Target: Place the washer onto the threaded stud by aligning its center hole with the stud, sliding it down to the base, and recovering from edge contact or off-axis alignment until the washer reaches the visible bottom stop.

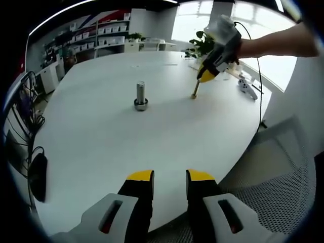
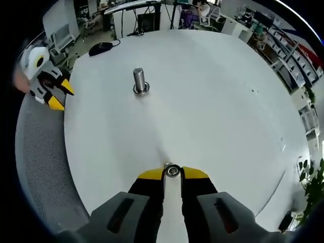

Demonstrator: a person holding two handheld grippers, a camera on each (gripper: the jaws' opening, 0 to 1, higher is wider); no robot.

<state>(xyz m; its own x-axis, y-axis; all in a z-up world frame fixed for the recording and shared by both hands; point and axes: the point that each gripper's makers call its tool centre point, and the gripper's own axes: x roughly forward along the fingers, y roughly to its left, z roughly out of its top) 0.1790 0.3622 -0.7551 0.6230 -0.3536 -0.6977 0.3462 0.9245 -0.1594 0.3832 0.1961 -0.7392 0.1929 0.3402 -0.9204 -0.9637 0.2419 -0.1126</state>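
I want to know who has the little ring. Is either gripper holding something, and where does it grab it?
The right gripper pinches the small silver metal washer by its outer edge, between its yellow-tipped fingers. The left gripper holds nothing.

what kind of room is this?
Likely an office or lab: a large white round table, shelving with storage bins, a mesh chair and potted plants by bright windows.

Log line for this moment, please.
right claw: shut on washer | left claw: open, idle | stud: upright on table, bare
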